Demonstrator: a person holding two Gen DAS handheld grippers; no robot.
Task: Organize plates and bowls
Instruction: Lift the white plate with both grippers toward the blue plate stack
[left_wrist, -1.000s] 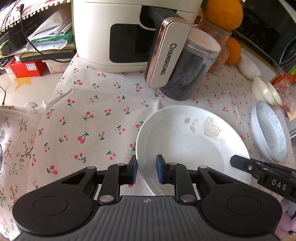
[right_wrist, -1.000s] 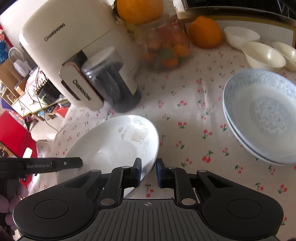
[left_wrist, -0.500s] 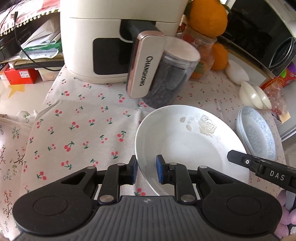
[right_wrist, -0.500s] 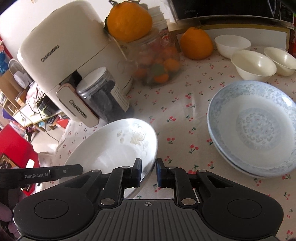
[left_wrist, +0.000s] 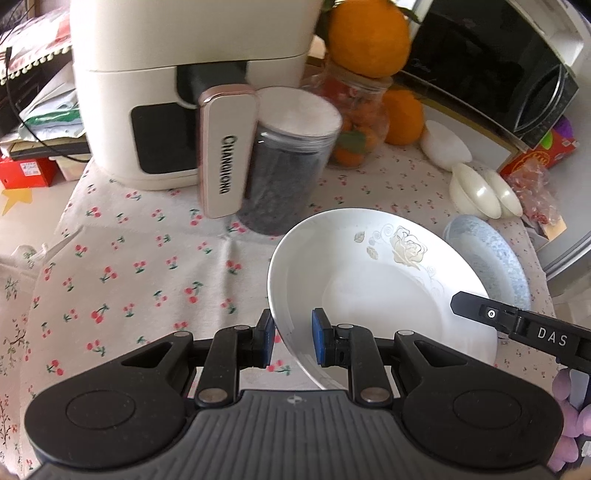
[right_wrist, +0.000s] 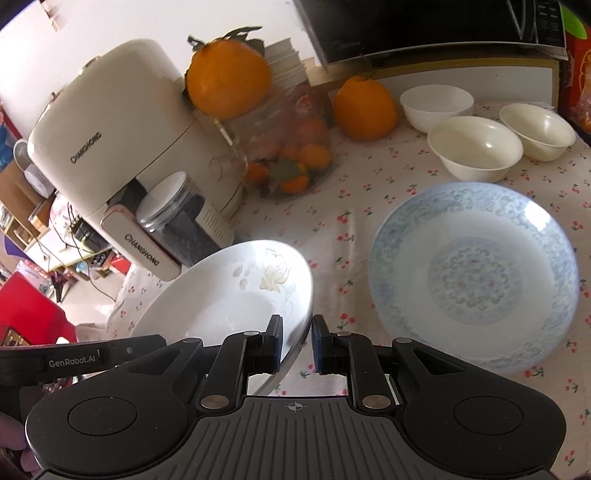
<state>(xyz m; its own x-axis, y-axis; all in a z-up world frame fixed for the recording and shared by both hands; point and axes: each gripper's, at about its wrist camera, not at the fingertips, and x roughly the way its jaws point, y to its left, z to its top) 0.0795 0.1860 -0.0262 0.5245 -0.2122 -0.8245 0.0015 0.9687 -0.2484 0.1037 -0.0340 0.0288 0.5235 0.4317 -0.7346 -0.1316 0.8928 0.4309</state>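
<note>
Left wrist view, left to right: air fryer (left_wrist: 177, 92) at 11 o'clock on the cherry-print cloth (left_wrist: 122, 266), dark jar (left_wrist: 288, 166) touching its handle at 12, fruit jar (left_wrist: 354, 122) behind with an orange (left_wrist: 369, 37) on top, microwave (left_wrist: 491, 59) at 1 o'clock, cream bowls (left_wrist: 484, 192) at 2, blue plates (left_wrist: 495, 258) at 3 partly behind the white plate. Left gripper (left_wrist: 291, 339) is pinching the left rim of the white plate (left_wrist: 373, 291), one blue pad outside the rim and one inside; the plate is tilted and lifted off the cloth, rose print on its far side. Right gripper's finger enters at 4 o'clock over the plate's opposite rim. Right wrist view, left to right: left gripper's arm at 8 o'clock, air fryer at 10, white plate at 7–8 sloping down to the left, right gripper (right_wrist: 297, 343) pinching its right rim, pads either side of the edge. Orange on the fruit jar at 11–12, second orange (right_wrist: 364, 107) at 12–1, three bowls at 1–2: white bowl (right_wrist: 436, 107) furthest back, two cream ones beside it. Blue plates sit flat on the cloth at 3, stacked, apart from the held plate and just right of the right gripper
</note>
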